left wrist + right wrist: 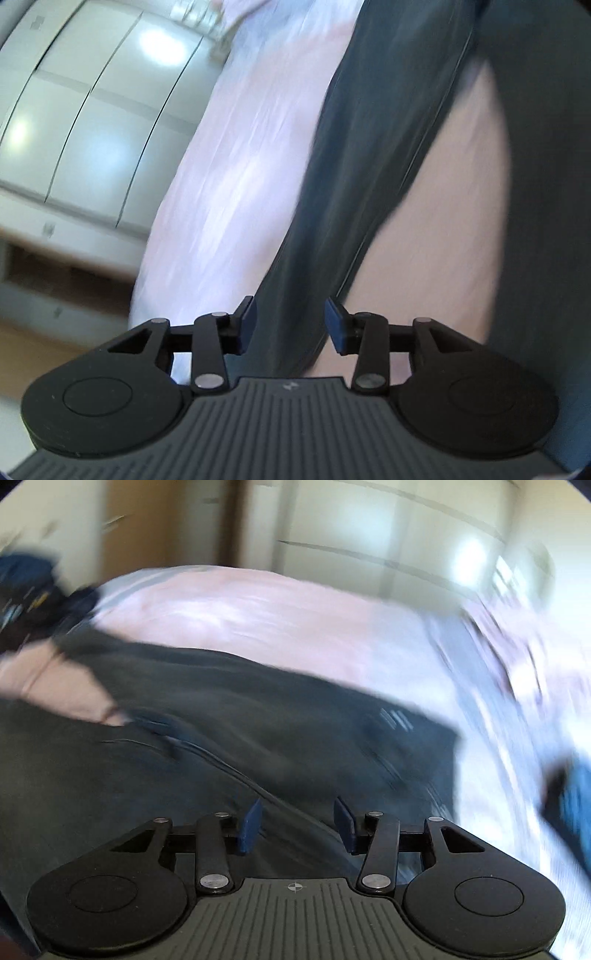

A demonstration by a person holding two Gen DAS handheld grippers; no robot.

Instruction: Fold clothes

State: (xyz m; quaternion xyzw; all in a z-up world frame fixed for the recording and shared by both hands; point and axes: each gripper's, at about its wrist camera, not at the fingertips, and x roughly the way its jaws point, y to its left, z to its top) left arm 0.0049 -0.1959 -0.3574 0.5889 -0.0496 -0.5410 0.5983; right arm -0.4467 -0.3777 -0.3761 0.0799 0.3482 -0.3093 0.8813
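A dark grey garment point(221, 709) lies spread on a pink-sheeted bed point(258, 609). It has a small white stripe mark point(397, 718) near its right edge. In the left wrist view a long dark part of it point(369, 155) runs up from between the fingers across the sheet point(240, 166). My left gripper point(290, 325) is open just over the cloth, holding nothing. My right gripper point(297, 825) is open low over the garment, holding nothing. Both views are blurred by motion.
White wardrobe doors point(92, 110) stand beyond the bed, also in the right wrist view point(369, 528). A dark blue heap of clothes point(33, 590) lies at the bed's far left. Another blue item point(576, 801) sits at the right edge.
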